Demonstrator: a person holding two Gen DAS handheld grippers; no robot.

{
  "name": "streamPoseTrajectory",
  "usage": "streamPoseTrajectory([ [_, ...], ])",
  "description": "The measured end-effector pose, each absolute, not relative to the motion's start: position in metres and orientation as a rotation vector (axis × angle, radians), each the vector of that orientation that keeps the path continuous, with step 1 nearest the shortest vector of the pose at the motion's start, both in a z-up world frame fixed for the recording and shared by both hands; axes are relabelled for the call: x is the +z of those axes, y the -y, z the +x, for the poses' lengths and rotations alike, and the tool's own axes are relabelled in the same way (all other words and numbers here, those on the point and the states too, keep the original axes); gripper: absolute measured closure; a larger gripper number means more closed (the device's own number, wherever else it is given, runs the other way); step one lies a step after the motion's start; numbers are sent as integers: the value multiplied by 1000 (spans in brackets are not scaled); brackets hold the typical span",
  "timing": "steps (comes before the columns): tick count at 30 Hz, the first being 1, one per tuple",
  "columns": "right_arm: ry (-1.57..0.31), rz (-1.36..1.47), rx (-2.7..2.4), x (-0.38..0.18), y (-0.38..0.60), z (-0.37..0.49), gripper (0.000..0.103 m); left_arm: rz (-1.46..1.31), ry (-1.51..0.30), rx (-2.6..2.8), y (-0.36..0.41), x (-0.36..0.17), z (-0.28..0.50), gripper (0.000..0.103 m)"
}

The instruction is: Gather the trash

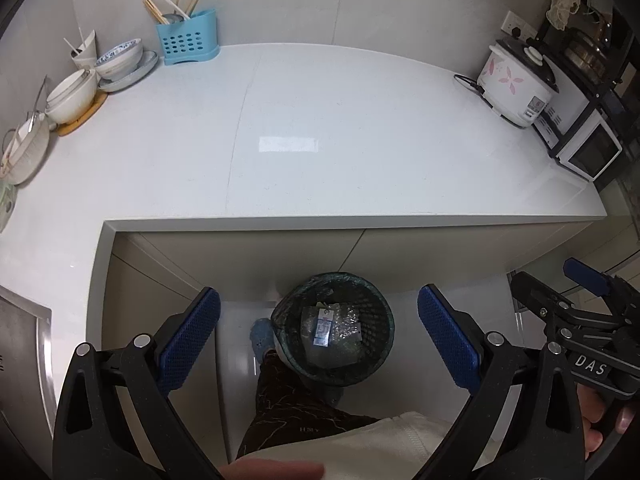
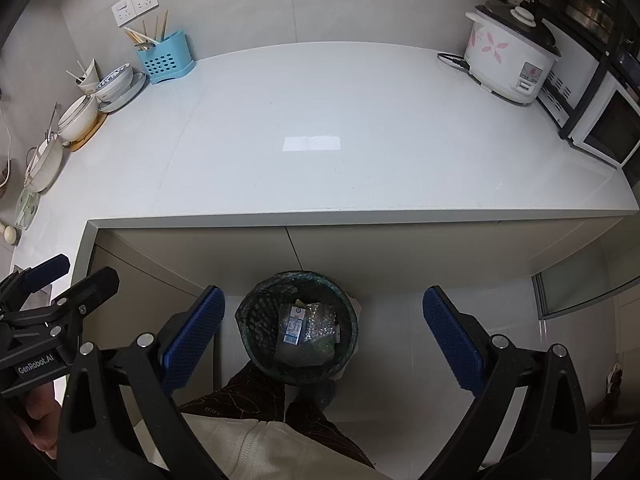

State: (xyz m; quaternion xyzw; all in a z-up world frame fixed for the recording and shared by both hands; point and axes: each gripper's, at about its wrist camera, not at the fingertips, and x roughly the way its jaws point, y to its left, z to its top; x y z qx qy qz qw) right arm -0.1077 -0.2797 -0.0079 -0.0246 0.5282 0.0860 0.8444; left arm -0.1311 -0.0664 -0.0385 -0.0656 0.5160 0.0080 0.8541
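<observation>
A dark mesh waste bin (image 1: 370,354) (image 2: 256,340) stands on the floor below the counter's front edge, by the person's legs. Inside lie a blue-and-white wrapper (image 1: 323,327) (image 2: 294,324) and crinkled clear plastic (image 1: 347,326) (image 2: 320,322). My left gripper (image 1: 319,338) hangs open high above the bin with nothing between its blue pads. My right gripper (image 2: 324,338) is also open and empty, held over the bin. Each gripper shows at the edge of the other's view.
The white counter (image 1: 320,140) (image 2: 320,128) carries bowls and plates (image 1: 120,60) and a blue utensil holder (image 1: 187,36) at the back left. A rice cooker (image 1: 516,80) (image 2: 508,60) and microwave (image 2: 608,128) stand at the right. A steel sink edge (image 1: 24,320) lies at left.
</observation>
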Motion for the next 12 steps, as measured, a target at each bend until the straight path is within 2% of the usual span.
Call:
streamPoseTrajectory([
  [12,-1109,-53,179,-6,278,-108,8,-142,-1103,6,69,-42,-131,6],
])
